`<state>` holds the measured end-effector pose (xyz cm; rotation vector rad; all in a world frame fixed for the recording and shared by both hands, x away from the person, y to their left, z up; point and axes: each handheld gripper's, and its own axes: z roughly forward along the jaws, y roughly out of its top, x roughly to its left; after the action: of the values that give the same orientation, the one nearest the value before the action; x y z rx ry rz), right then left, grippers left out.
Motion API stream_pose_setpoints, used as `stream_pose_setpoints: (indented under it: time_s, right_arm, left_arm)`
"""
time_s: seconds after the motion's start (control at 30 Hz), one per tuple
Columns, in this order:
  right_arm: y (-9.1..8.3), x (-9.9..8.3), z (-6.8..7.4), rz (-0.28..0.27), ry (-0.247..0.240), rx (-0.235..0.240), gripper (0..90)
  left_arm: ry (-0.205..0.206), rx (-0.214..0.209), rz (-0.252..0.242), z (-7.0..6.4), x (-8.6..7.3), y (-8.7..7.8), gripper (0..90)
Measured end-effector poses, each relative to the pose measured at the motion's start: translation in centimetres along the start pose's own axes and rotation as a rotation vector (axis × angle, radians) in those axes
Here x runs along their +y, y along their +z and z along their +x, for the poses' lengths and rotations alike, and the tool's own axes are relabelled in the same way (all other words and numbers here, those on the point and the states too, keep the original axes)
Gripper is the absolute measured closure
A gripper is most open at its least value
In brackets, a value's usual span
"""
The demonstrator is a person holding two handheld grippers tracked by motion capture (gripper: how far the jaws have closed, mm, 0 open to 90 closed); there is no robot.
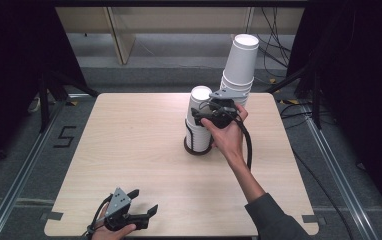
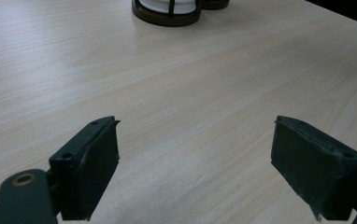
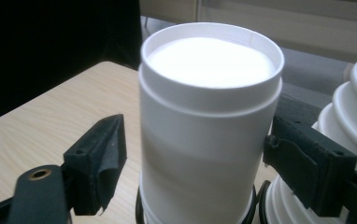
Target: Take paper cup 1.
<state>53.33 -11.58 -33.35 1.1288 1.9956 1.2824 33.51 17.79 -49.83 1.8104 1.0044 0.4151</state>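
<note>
Two stacks of upside-down white paper cups stand in black wire holders near the table's far middle. The short stack (image 1: pixel 199 107) has my right gripper (image 1: pixel 197 117) open around its top cup (image 3: pixel 209 116). In the right gripper view one jaw stands a little clear of the cup and the other is at its wall. The tall, leaning stack (image 1: pixel 240 62) rises just behind my hand, and its rims (image 3: pixel 354 102) show beside the jaw. My left gripper (image 1: pixel 145 200) rests low at the table's near left edge, open, with bare wood between its jaws (image 2: pixel 195 140).
The light wooden table (image 1: pixel 129 140) has open surface across its left and front. The short stack's black holder base (image 2: pixel 167 13) shows far ahead in the left gripper view. Dark curtains, floor rails and loose cables surround the table.
</note>
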Motion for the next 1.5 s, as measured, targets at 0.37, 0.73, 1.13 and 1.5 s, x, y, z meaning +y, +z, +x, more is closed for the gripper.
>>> stream_pose_setpoints:
  time_s: [0.37, 0.73, 1.13, 1.5]
  right_arm:
    - [1.8, 0.7, 0.2, 0.018, 0.06, -0.05, 20.1]
    - [3.0, 0.4, 0.1, 0.02, 0.085, -0.049, 19.2]
    - [2.2, 1.6, 0.4, -0.016, 0.085, -0.061, 21.4]
    - [0.6, 3.9, 1.0, -0.086, 0.076, -0.074, 21.6]
  left_arm:
    - [0.007, 0.005, 0.008, -0.1, 0.0, 0.0, 14.7]
    - [0.012, -0.01, 0.007, -0.1, 0.0, 0.1, 14.7]
    - [0.013, -0.015, 0.011, -0.2, 0.0, 0.2, 14.6]
    - [0.02, -0.019, 0.012, -0.2, 0.0, 0.1, 14.6]
